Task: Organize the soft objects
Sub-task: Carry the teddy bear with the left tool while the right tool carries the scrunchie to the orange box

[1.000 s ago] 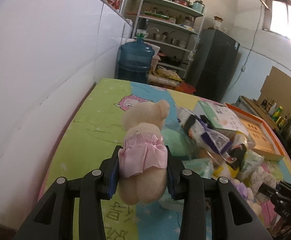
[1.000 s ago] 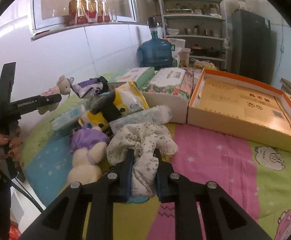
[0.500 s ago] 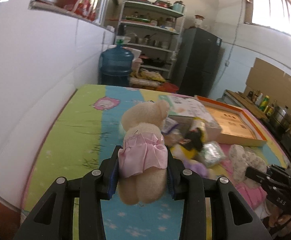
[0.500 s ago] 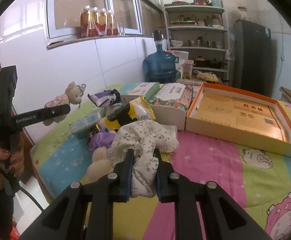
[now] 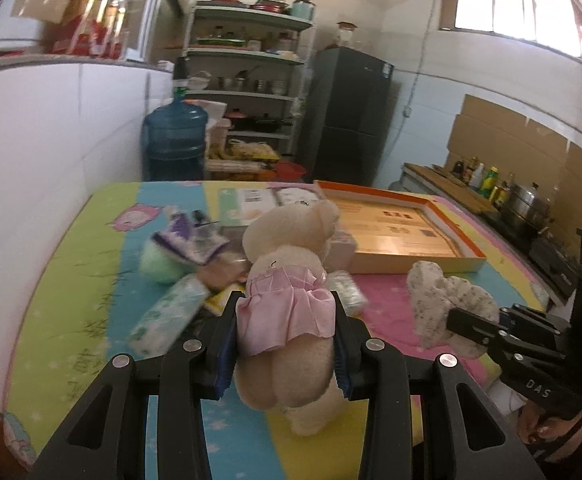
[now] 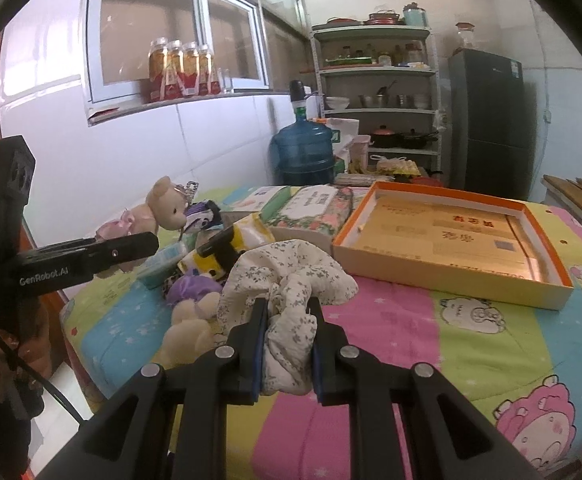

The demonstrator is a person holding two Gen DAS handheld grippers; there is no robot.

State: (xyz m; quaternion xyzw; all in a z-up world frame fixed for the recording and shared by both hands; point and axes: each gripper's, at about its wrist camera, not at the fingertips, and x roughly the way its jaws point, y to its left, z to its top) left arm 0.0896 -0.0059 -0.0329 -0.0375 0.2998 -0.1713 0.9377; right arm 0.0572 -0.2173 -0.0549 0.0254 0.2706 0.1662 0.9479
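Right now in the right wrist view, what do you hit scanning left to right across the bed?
Left gripper holding the teddy bear → purple-dressed doll → floral cloth in the right gripper → orange box → pink cartoon print on the sheet.

Blue water jug (image 6: 301,151) stands on the floor beside metal shelving (image 6: 375,92) stacked with pots and bowls. Dark fridge (image 6: 487,124) right of it. Bottled drinks (image 6: 181,70) line the window ledge.

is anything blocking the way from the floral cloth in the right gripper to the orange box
Nothing visible does. The floral cloth is clamped in the right gripper, and only bare blanket lies between it and the open orange box.
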